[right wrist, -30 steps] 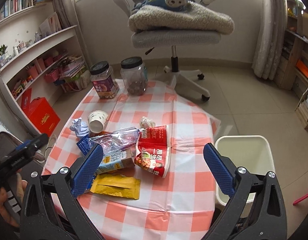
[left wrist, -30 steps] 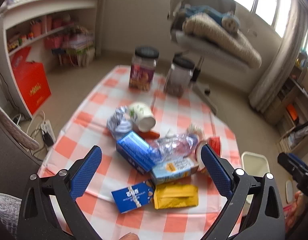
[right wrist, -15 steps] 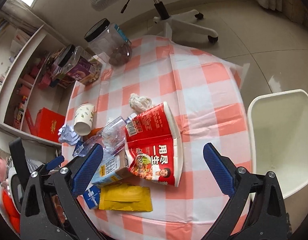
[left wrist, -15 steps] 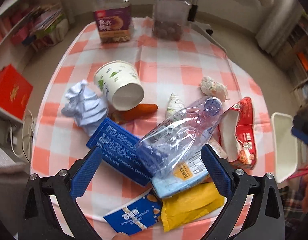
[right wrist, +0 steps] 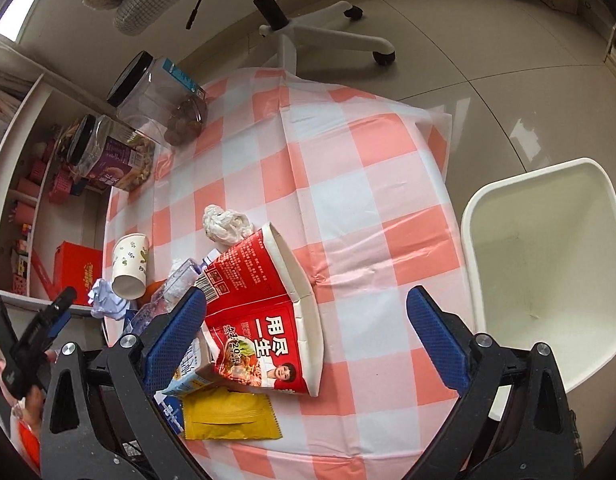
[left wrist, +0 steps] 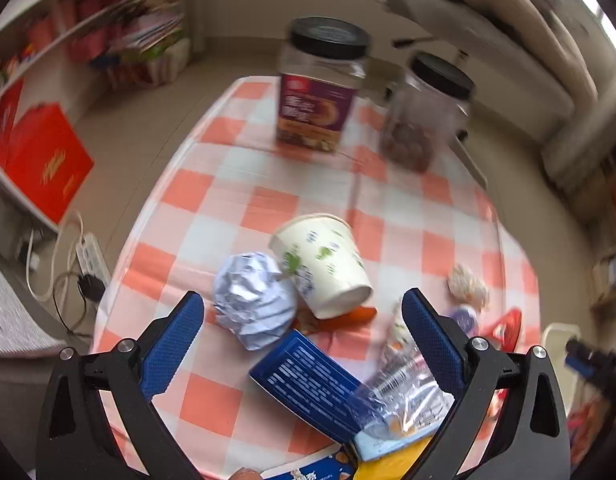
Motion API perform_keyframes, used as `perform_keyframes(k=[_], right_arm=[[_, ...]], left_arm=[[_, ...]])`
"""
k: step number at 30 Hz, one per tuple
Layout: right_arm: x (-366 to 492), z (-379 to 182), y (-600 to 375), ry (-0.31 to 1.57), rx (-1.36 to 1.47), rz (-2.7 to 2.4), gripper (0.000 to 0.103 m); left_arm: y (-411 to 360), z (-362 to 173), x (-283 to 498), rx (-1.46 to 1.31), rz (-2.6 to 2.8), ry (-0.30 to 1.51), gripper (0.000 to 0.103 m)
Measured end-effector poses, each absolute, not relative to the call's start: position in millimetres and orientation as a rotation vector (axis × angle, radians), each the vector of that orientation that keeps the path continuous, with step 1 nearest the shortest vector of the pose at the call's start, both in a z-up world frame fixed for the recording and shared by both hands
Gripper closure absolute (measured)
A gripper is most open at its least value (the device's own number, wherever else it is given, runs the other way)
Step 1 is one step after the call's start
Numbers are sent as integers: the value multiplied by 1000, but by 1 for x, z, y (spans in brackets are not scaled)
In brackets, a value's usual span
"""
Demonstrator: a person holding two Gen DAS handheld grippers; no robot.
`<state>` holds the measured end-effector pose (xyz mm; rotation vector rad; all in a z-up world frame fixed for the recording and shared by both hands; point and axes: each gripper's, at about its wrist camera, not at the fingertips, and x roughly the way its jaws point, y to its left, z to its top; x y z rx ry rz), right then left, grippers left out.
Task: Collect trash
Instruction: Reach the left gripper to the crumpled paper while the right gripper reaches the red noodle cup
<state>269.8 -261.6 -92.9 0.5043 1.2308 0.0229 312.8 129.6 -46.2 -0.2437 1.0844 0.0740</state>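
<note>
Left gripper: released, jaws spread, grasping nothing.
Right gripper: released, empty.
Crumpled paper ball: between left jaws, beside paper cup.
Nearer hand: left.
Bin: well right of ball.

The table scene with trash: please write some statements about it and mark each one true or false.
1. The paper cup lies on its side. True.
2. The white bin already holds several wrappers. False: nothing is visible inside it.
3. The left claw is shut on the crumpled paper ball. False: it is open, and the ball lies on the checked cloth between its fingers.
4. Both jars, the purple-labelled jar and the clear jar, have black lids. True.
5. The right claw holds the red packet. False: it is open above it.
</note>
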Motion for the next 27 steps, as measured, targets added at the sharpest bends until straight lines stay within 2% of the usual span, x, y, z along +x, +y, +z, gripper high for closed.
perform_keyframes(k=[4, 9, 15, 17, 19, 20, 22, 27], right_arm=[[273, -94, -246, 1234, 471, 37, 7], [278, -104, -226, 1268, 417, 60, 7], [285, -115, -216, 1289, 345, 43, 7], [287, -122, -217, 1302, 344, 41, 7], [288, -132, -216, 1329, 356, 47, 7], [288, -137, -214, 1343, 358, 51, 7], [288, -141, -209, 1356, 352, 69, 7], [286, -141, -186, 1338, 267, 109, 7]], left_arm=[[180, -71, 326, -412, 165, 1127, 7], [189, -106, 331, -595, 131, 1225, 7], [156, -101, 336, -401, 124, 1220, 8], [151, -108, 338, -304, 164, 1237, 29], [152, -119, 339, -270, 176, 1270, 66], [155, -122, 339, -290, 166, 1278, 74], [158, -119, 336, -296, 167, 1257, 82], [149, -82, 321, -283, 111, 1115, 84]])
